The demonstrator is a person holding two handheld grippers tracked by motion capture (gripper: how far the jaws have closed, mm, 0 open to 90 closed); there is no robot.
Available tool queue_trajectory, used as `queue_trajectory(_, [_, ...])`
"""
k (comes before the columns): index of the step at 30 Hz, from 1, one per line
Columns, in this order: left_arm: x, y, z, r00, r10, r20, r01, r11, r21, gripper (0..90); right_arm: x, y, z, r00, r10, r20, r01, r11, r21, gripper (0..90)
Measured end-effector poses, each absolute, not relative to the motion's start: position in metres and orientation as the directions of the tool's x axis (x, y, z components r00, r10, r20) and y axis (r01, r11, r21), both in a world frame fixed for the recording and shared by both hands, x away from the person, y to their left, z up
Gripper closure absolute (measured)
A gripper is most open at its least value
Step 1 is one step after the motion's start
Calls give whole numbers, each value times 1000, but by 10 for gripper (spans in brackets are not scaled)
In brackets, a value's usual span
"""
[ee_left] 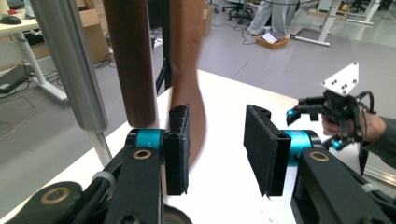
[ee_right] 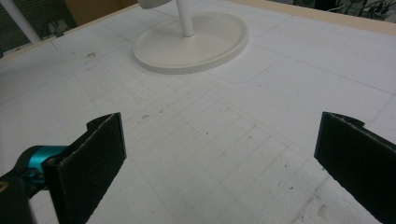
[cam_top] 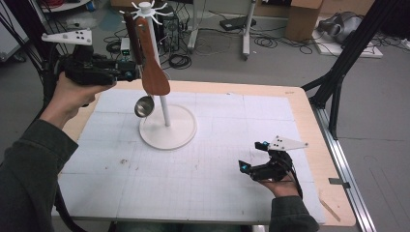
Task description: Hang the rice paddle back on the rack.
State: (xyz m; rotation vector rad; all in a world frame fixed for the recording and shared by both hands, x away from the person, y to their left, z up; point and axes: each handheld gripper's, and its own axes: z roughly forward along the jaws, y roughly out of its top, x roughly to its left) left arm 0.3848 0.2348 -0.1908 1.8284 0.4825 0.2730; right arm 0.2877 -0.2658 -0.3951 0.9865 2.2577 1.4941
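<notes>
Your left tool (cam_top: 126, 72) was held up beside the white rack (cam_top: 167, 126) at the table's (cam_top: 309, 121) far left, level with the wooden spatula (cam_top: 152, 63) that hung there. In the left gripper view its jaws stood apart, the spatula's brown blade (ee_left: 187, 70) just beyond the left pad (ee_left: 177, 149) and slightly blurred; no pad pressed on it.

Three utensils hung from the rack: the spatula, a dark brown handle (cam_top: 130, 38) close behind it, and a steel ladle (cam_top: 144, 106) whose bowl hung lowest, above the rack's round base. The spatula's long axis ran nearly upright, tilted a little, with the narrow handle up at the hooks and the broad blade pointing down. The dark handle hung likewise, close to vertical. Whether the ladle's bowl belonged to that dark handle could not be told.

Your right tool (cam_top: 255, 155) rested low at the table's near right, well apart from the rack. Its jaws stood wide apart with nothing between them, pointing across the white mat (ee_right: 210, 154) towards the rack's base (ee_right: 191, 44).
</notes>
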Motion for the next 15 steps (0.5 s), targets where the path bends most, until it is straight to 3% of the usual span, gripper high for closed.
queue_trajectory(15, [373,243,-222,884,463,-66,212,-271,939,523,287,-268,-395,-719,678,150,405,234,884,11])
